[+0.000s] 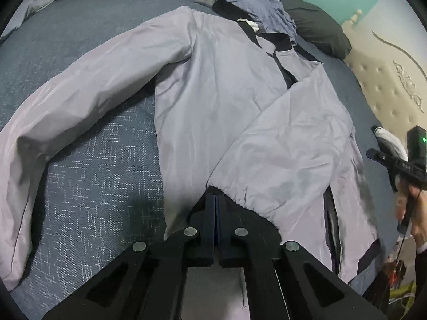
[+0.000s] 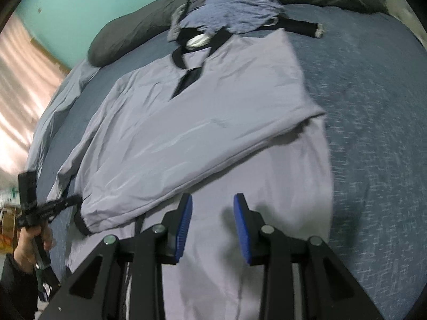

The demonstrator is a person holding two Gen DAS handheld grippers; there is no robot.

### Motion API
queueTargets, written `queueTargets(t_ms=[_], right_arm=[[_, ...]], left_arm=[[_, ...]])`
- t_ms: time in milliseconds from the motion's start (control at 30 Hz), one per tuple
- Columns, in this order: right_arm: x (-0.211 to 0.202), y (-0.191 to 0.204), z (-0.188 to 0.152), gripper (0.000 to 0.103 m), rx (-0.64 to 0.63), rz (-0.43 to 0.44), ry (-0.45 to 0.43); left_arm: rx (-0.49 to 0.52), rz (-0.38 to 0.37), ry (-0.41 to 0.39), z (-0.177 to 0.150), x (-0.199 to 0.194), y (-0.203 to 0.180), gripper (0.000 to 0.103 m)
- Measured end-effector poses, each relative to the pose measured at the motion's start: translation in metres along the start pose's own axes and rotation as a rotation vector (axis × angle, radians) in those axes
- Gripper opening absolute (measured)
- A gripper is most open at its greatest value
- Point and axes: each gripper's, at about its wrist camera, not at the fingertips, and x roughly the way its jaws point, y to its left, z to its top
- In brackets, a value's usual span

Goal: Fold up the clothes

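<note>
On the bed [image 1: 80, 165], left claw [image 1: 216, 200] closed (at jacket [image 1: 213, 93] cuff).

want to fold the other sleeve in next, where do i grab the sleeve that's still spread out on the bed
Grip the sleeve at its cuff end, coming from its outer side: it lies flat, angled away from the jacket, its end free on the bed.
</note>
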Motion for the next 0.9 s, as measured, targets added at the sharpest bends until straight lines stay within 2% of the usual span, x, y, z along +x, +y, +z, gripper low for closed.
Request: queueTargets(t_ms=[400,567,633,900], right_arm=[[-0.011,-0.076,0.02,0.032,0.167,-0.126,-0.055],[-0.003,-0.09,0.028,0.035,0.154,-0.179,-0.041],[-0.001,-0.093,0.031,0.039,0.151,-0.186,-0.039],[0.005,-0.103,0.035,0.04,0.182,-0.189,-0.049]], left_arm=[[-0.001,-0.019,-0.033,0.002,-0.014,0.004,0.0],[-0.017,-0.039,-0.04,0.006,-0.011,0.007,0.0],[-0.013,-0.052,-0.039,0.008,-0.009,0.005,0.001],[0.0,-0.079,-0.04,0.014,-0.002,0.0,0.004]])
